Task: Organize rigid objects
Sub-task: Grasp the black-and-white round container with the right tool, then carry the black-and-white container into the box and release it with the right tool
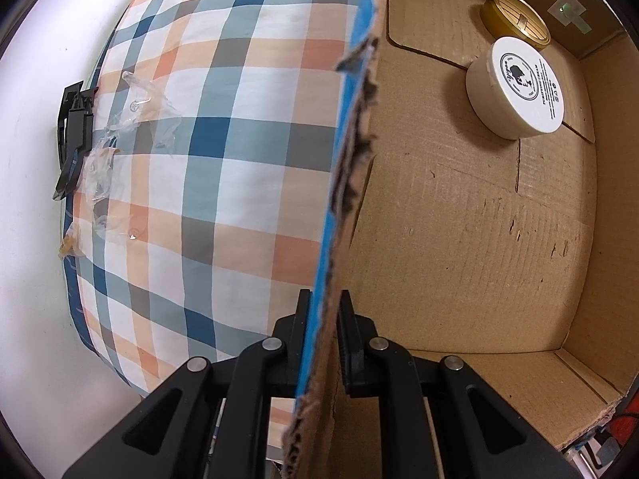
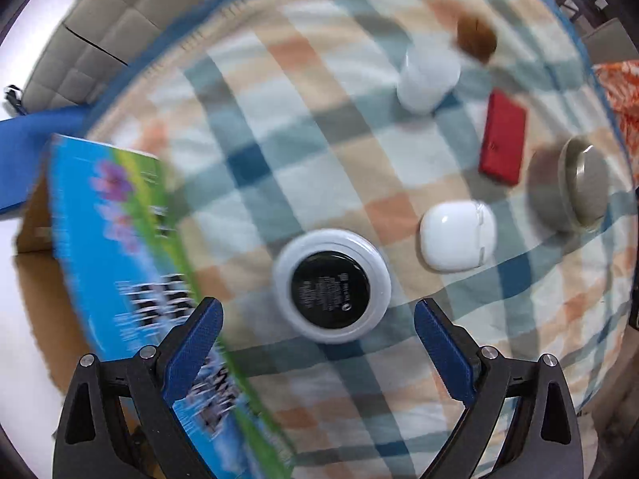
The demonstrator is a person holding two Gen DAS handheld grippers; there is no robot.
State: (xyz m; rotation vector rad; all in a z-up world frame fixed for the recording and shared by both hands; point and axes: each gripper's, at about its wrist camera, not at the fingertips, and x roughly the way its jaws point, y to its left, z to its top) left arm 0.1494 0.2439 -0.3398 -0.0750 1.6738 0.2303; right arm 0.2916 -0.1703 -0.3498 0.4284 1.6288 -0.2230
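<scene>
A: Left wrist view. Left claw (image 1: 324,311) pinched onto the wall of the cardboard box (image 1: 459,239), one finger outside on the blue printed face, one inside on the brown.

B: Anything inside?

A: Two items, upper right of frame. A white round tin (image 1: 517,88) with a printed lid, and a gold tin (image 1: 515,18) just behind it, touching or nearly so. Both sit on the box floor near the far corner.

B: Right wrist view?

A: Blurred. Right claw (image 2: 319,321) spread wide, gripping nothing. A white jar with a black lid (image 2: 331,285) lies on the checked cloth (image 2: 259,127) between the blue fingertips (image 2: 199,335) and slightly beyond them.

B: What's loose on the cloth?

A: White earbud case (image 2: 457,235) right of centre, red flat case (image 2: 502,137) above it, grey round container (image 2: 585,181) at right edge, white cup (image 2: 427,76) and a brown object (image 2: 476,38) at top. Box's printed side at lower left.
</scene>
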